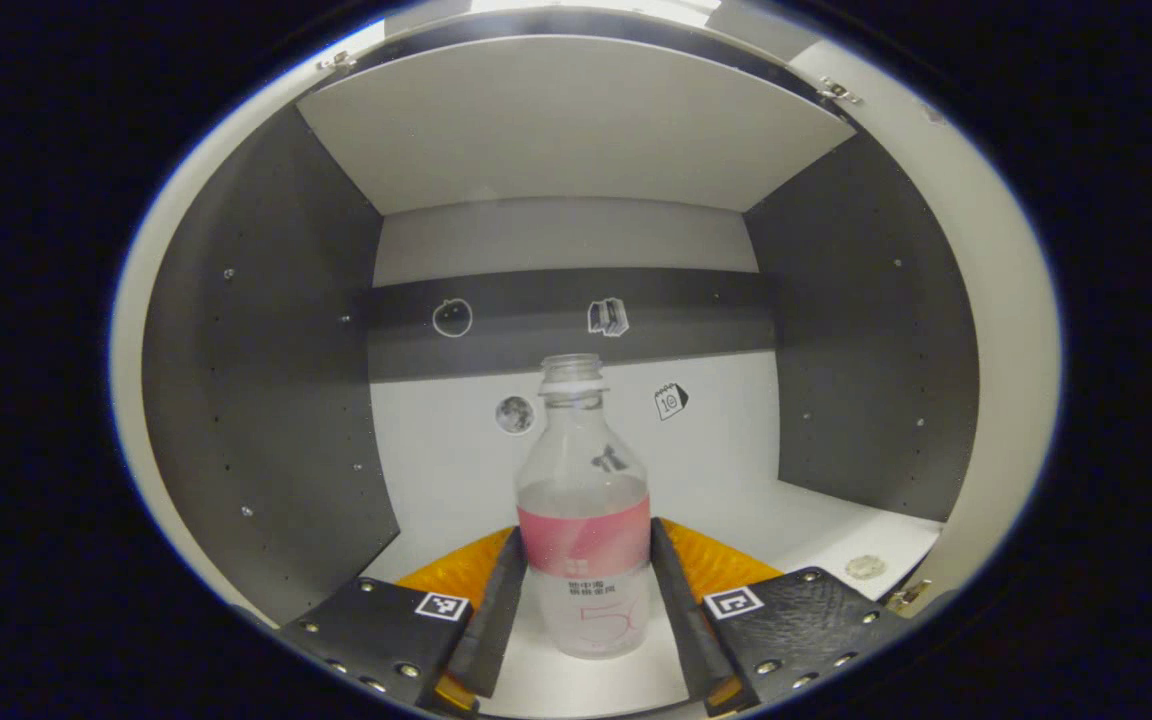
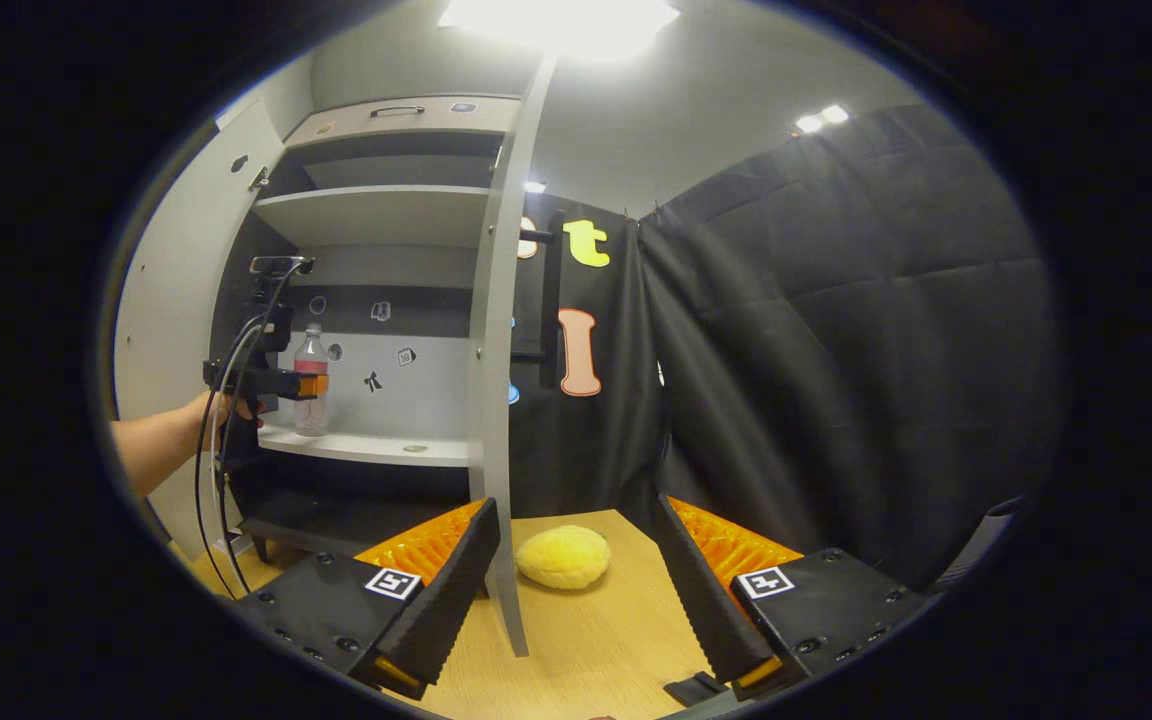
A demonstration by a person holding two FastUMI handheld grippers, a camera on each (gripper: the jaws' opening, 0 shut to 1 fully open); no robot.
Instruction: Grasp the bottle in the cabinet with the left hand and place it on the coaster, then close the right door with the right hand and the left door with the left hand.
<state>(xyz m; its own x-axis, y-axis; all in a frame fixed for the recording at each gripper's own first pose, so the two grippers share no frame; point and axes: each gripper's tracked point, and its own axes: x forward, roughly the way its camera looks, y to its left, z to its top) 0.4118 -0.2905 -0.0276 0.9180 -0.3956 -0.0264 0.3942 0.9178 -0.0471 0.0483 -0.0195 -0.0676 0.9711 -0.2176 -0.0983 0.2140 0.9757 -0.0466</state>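
The cabinet [image 2: 386, 215] stood open before me, with its right door [image 2: 496, 330] swung out edge-on toward the right gripper view and its left door [image 2: 171, 290] folded back on the other side. On the wooden table [image 2: 596, 630] below lay a round yellow coaster [image 2: 563, 556], near the foot of the right door. The right gripper [image 2: 576, 590] hung over this table with its fingers spread wide and held nothing. The left gripper [image 1: 586, 590] was inside the cabinet, on the white shelf [image 1: 816, 530], and its two fingers stood on either side of the water bottle [image 1: 586, 500], close against the pink label; whether both pads pressed firmly I could not tell. The bottle stood upright in the middle of the shelf, partly filled and without a cap. In my judgement the step was the closing of the grasp. To do it well I should squeeze evenly at the label, keep the bottle upright because it is open, and draw it straight out, away from the door edge.
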